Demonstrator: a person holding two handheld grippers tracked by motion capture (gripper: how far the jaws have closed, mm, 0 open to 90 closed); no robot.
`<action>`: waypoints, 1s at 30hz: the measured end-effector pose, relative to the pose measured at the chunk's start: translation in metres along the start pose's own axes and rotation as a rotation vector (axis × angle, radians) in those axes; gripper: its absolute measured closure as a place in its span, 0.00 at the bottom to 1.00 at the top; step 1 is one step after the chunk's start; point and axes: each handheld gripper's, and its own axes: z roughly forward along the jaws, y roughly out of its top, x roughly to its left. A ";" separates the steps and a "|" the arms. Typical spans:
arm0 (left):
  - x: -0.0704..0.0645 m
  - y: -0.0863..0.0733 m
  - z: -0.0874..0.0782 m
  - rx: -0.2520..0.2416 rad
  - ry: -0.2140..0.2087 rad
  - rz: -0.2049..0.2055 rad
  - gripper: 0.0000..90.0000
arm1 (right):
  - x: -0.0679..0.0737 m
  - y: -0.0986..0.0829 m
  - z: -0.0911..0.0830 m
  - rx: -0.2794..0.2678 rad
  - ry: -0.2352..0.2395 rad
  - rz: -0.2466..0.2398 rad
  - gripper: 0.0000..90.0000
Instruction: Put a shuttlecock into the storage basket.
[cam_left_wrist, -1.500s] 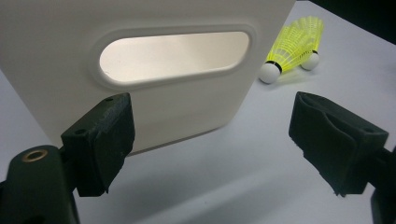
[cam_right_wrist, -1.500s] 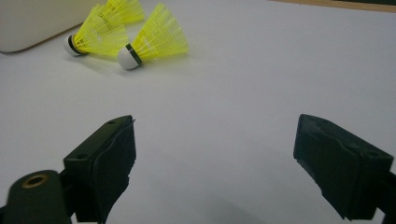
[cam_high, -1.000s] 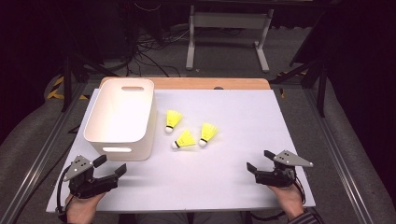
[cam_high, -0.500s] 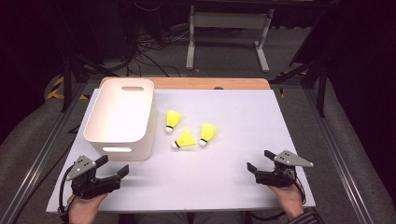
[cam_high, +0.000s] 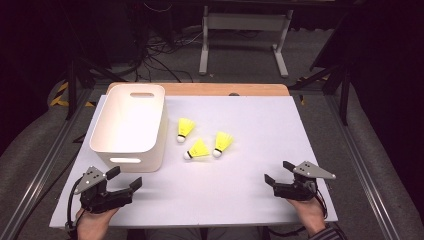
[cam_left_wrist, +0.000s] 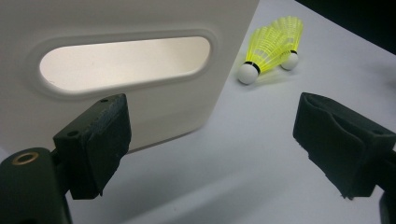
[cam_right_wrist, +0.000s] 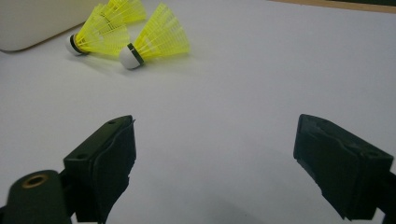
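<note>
Left gripper (cam_high: 127, 181) low over the white tabletop (cam_high: 250, 130), jaws spread wide, empty, white plastic handled bin (cam_high: 131, 125) just ahead; right gripper (cam_high: 276, 175) likewise spread, empty; three yellow feathered shuttlecocks (cam_high: 198, 149) lying ahead, between both, well apart

three yellow shuttlecocks (cam_high: 200, 140), lying beside bin (cam_high: 131, 125)

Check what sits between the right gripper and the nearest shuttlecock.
Nothing: in the right gripper view, bare white table runs from the open right gripper to the shuttlecock.
</note>
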 end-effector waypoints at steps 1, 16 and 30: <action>-0.001 0.000 0.000 0.001 -0.003 0.000 0.14 | 0.000 0.000 0.000 0.003 -0.001 -0.001 0.15; -0.014 0.003 0.004 -0.006 -0.034 0.019 0.15 | 0.000 0.000 0.000 0.002 -0.001 -0.001 0.15; -0.024 0.007 0.011 0.001 -0.062 0.039 0.15 | 0.000 0.000 0.000 0.000 0.000 -0.002 0.15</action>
